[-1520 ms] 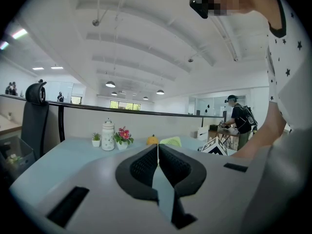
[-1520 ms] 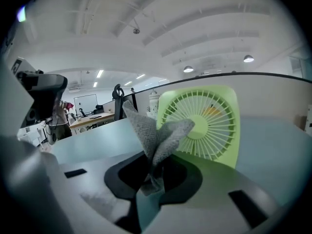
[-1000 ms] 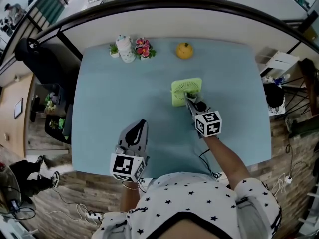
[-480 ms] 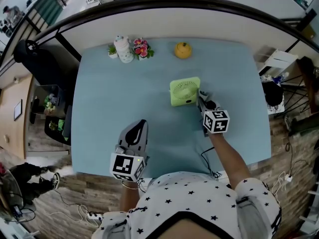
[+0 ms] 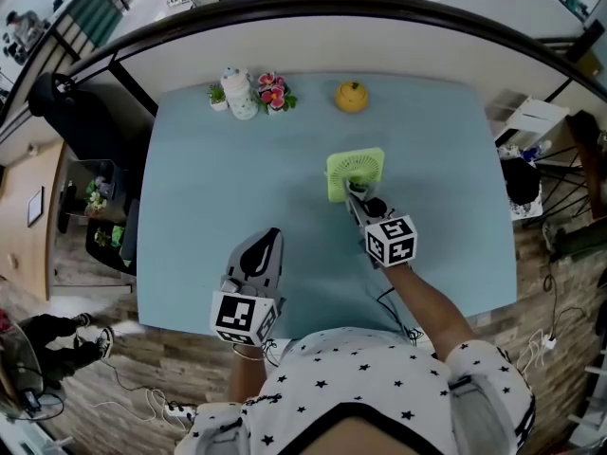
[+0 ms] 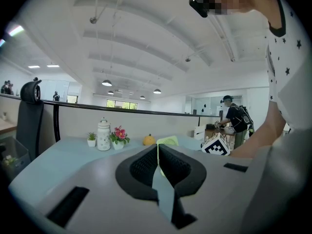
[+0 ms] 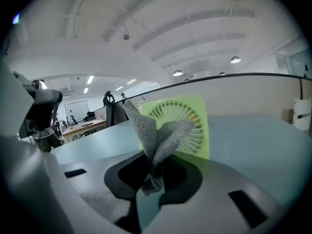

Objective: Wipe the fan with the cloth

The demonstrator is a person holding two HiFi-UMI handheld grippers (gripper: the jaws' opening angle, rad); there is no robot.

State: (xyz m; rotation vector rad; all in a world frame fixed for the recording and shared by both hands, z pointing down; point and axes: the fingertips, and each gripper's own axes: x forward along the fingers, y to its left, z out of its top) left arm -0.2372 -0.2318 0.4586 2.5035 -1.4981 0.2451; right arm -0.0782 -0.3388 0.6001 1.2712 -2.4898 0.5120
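**Right gripper back on the fan's face, wipe mid-stroke**

Since half a second ago the right gripper [image 5: 353, 190] has swung from the fan's right edge to its front, near side. The fan [image 5: 358, 167] itself looks unshifted, and the left gripper [image 5: 265, 242] has not stirred.

- Right gripper: jaws clamped on a bunched grey cloth [image 7: 157, 133]. The cloth rises out of the pads and lies across the left part of the green fan's round grille in the right gripper view. It looks pressed to the grille or just short of it; I cannot tell which.
- Left gripper: jaws together with nothing between them, parked low near the table's near edge, well apart from the fan.
- Fan: upright, right of centre on the table, grille facing the person.

Progress, as I judge it: wiping is under way, front face only. No dirt or clean patch shows, so how much is done cannot be read. The top, sides and back probably remain.

Surface: a pale blue table [image 5: 218, 178], flat and mostly bare. At the far edge stand a white jar [image 5: 238, 91], a small pot of pink flowers [image 5: 272, 92] and a yellow fruit-shaped object [image 5: 351, 96].

Room: open office with a white beamed ceiling and hanging lamps, a low partition behind the table, a black chair [image 5: 71, 107] to the left, wood floor and loose cables.
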